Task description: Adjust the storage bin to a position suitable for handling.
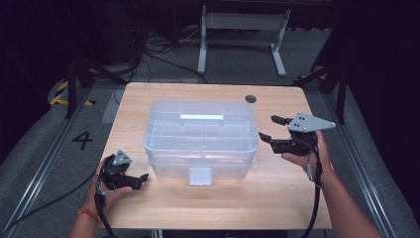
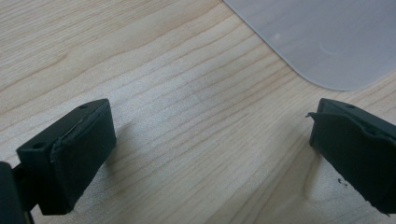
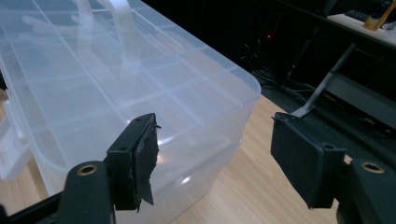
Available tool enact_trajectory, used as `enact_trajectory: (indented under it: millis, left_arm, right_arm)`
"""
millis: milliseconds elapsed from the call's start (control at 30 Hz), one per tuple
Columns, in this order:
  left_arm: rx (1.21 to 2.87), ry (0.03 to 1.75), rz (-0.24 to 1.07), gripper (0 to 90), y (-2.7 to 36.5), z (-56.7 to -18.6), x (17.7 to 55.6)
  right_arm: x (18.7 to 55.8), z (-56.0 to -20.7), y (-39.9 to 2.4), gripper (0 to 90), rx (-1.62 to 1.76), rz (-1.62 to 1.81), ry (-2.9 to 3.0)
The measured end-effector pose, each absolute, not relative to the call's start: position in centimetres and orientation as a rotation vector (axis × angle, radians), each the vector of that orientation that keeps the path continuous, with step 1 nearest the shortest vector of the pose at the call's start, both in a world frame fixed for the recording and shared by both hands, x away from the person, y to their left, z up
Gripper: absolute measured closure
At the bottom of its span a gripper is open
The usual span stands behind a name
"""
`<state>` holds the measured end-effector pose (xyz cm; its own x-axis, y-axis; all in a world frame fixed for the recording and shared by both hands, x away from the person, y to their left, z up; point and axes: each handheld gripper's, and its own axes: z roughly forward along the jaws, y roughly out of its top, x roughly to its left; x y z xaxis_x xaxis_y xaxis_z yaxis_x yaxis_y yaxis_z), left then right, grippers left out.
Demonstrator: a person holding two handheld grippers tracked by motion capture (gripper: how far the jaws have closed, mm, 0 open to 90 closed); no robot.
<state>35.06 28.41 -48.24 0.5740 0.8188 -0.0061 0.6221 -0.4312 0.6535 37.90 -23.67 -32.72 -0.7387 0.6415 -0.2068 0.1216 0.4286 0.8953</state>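
clear bin [image 1: 200, 136], latch [image 1: 200, 176], both tools apart

One sign can be read: a black numeral "4" [image 1: 82, 140] marked on the grey floor [image 1: 39, 148] to the left of the light wooden surface [image 1: 218, 203], seen in the high view. Farther back on that floor, a patch of yellow-and-black striped hazard tape [image 1: 62, 94] lies by a dark stand leg; it bears no letters. The clear plastic compartment box [image 1: 200, 134] carries no label or brand that I can make out in any view.
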Motion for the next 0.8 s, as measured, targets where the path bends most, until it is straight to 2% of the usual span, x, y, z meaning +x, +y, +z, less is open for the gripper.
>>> enact_trajectory:
  millis: [800]
  left_arm:
    - [2.192, 1.147, 0.417, 0.8, 28.4, -48.2, 35.0]
  right_arm:
    - [40.0, -30.9, -18.1, 33.0, 0.514, 1.307, 2.246]
